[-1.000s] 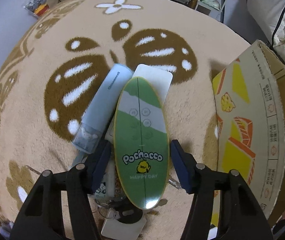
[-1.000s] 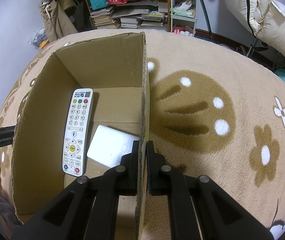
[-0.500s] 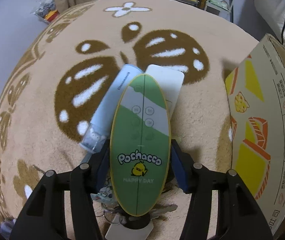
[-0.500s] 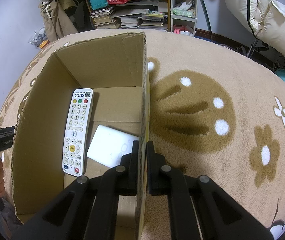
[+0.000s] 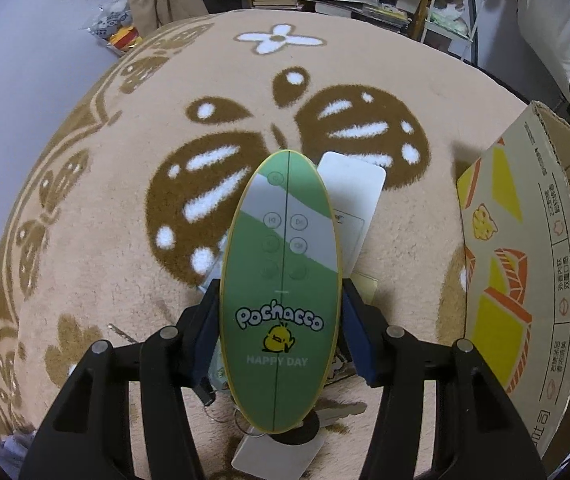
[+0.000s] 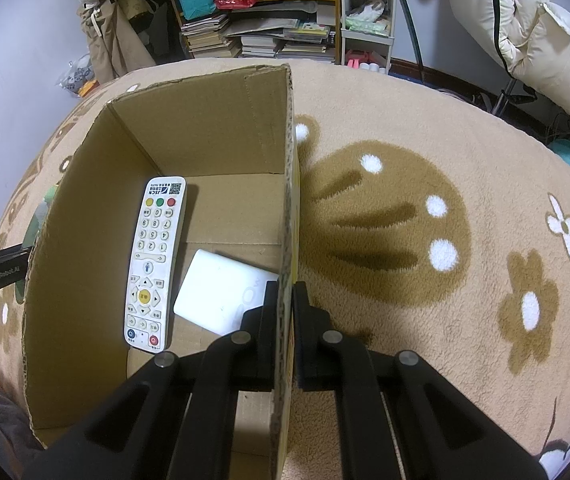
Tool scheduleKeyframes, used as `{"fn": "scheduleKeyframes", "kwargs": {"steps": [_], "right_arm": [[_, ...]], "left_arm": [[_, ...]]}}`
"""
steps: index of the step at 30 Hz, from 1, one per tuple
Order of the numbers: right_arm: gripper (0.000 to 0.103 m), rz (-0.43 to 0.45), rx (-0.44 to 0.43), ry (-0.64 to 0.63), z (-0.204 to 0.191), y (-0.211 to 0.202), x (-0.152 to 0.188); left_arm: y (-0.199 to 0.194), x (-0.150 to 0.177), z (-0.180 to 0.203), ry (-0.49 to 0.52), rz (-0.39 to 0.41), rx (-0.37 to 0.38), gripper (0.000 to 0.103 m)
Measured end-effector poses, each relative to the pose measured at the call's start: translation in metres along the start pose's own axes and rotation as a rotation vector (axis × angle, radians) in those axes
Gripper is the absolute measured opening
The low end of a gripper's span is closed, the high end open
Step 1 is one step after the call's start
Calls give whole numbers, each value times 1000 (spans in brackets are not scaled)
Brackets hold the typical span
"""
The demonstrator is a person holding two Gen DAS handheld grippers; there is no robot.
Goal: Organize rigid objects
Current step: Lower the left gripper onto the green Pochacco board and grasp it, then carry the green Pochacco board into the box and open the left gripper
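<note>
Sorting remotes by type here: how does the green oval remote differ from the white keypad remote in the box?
The green oval remote is printed with a cartoon chick and has few faint buttons; the white keypad remote is long, with many coloured keys. The green one is clamped in the left gripper above the carpet; the white one lies inside the cardboard box. Both are slim handheld controls.

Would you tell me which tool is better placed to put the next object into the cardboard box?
Left: the left tool is shut on the green oval Pochacco device, while the right tool is clamped on the cardboard box wall.
</note>
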State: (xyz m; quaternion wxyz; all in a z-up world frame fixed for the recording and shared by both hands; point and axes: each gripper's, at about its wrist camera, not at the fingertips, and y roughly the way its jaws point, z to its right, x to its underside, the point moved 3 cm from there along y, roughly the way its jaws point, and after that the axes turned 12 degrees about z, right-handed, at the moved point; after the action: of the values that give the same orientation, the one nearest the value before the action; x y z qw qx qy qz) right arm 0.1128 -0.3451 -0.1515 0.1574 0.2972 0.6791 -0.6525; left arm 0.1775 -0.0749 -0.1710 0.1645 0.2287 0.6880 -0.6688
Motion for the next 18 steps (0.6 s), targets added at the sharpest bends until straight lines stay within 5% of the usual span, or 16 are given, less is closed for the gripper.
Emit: {"fn": "scheduleKeyframes", "kwargs": {"steps": [18], "right_arm": [[8,-1,-1,1,0,0,1]], "left_arm": [[-66,-17,10,34,148,31,54]]}}
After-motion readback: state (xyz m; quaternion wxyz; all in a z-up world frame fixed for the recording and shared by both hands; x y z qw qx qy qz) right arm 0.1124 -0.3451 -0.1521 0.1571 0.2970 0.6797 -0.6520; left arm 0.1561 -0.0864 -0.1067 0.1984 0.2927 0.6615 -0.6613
